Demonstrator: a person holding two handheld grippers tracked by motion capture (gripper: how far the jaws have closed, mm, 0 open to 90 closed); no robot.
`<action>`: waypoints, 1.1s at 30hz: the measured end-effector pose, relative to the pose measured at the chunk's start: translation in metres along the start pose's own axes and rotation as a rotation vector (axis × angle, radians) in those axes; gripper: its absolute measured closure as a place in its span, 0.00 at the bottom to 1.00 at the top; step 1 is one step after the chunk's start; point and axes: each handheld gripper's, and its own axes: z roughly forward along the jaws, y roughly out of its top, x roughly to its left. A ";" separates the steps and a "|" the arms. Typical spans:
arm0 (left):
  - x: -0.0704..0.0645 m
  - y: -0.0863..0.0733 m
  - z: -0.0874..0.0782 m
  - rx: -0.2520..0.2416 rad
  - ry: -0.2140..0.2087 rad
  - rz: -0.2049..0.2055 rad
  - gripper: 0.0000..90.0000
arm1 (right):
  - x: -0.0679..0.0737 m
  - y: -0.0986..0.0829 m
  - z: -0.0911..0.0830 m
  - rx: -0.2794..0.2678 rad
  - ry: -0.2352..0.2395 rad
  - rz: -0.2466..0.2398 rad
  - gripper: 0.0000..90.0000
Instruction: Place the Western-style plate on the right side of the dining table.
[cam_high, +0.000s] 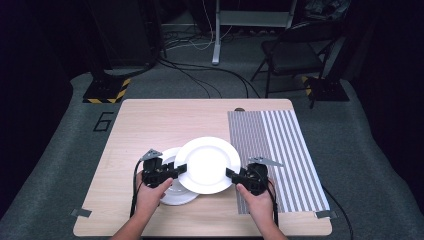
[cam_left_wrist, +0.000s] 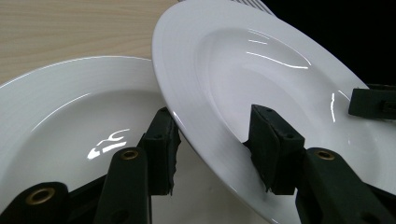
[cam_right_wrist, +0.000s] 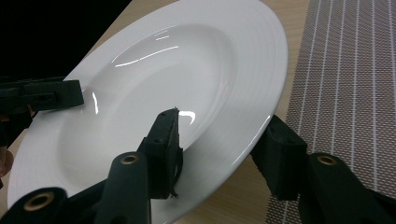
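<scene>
white glazed upper plate (cam_high: 207, 164) lifted off the tabletop (cam_high: 150, 120) near its front edge, gripped at opposite sides of the rim. left gripper (cam_high: 179, 169) clamped on the plate's left rim, one jaw above and one beneath, plain to see in the left gripper view (cam_left_wrist: 219, 140). right gripper (cam_high: 231, 173) likewise clamped on the right rim, jaws straddling it in the right gripper view (cam_right_wrist: 224, 140). tilted a little, left edge overlapping a second white plate (cam_high: 172, 195) lying flat on the wood toward the front-left corner; cannot tell whether touching it.

judged as roughly midway: top plate already picked off the one below, not yet set down anywhere. probably bound for the grey striped placemat (cam_high: 280, 150) along the right edge, bare for now and just beside the right hand (cam_high: 260, 202). left to do: carry across, lower flat, release both rims.

no brand or label on either plate. only writing readable: a dark "6" (cam_high: 103, 121) on the floor mat beyond the left edge.
</scene>
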 end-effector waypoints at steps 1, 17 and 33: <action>0.000 0.000 0.000 0.000 0.000 0.000 0.59 | -0.002 0.000 -0.002 -0.005 -0.004 -0.006 0.58; -0.025 0.012 0.032 0.037 -0.075 0.068 0.60 | -0.020 -0.010 -0.033 -0.051 -0.084 0.053 0.58; -0.047 0.020 0.053 0.061 -0.145 0.090 0.60 | -0.031 -0.013 -0.063 -0.077 -0.153 0.081 0.58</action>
